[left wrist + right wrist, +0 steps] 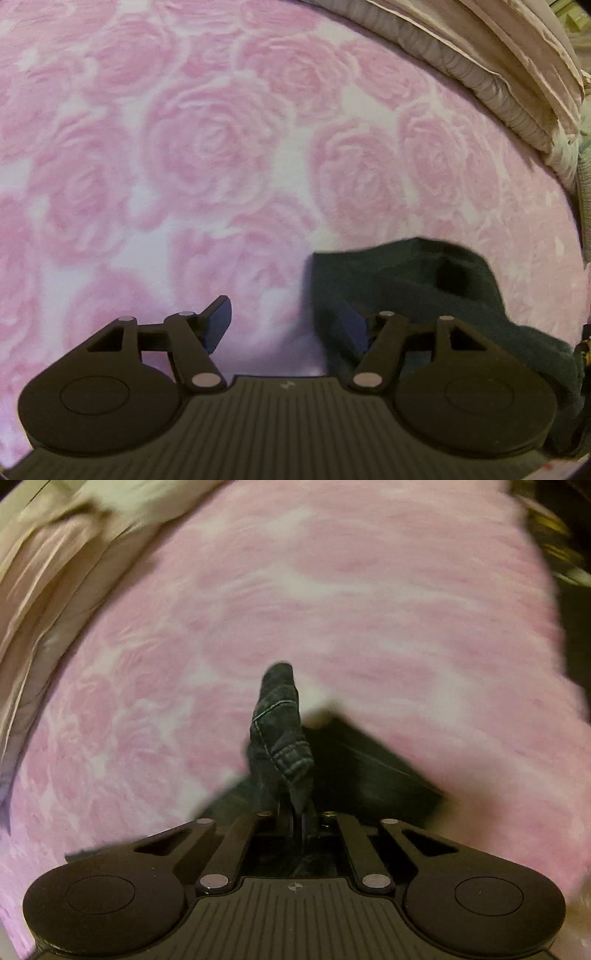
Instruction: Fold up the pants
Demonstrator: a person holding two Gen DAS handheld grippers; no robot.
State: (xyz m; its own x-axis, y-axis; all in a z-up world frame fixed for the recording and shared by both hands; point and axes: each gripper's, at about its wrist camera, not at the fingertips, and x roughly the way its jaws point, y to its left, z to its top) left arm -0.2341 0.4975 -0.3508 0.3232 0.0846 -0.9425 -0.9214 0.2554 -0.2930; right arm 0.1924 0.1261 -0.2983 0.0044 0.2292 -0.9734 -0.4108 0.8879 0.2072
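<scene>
The right tool [297,821] pinches a fold of dark denim pants [280,734] above the pink rose-patterned blanket [369,609]; the left tool [286,326] gapes wide, empty, its right finger against the pants.

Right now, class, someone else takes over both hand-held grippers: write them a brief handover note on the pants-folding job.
Left hand-held gripper: open, holding nothing; its right finger rests at the edge of the dark pants.
Right hand-held gripper: shut on a bunched, stitched fold of the pants.
Pants lie on the pink rose blanket, with pillows along the bed's far edge.
Done: one grip taken.
Left: grip with the left, then fold; how far folding has got cannot be told.
</scene>
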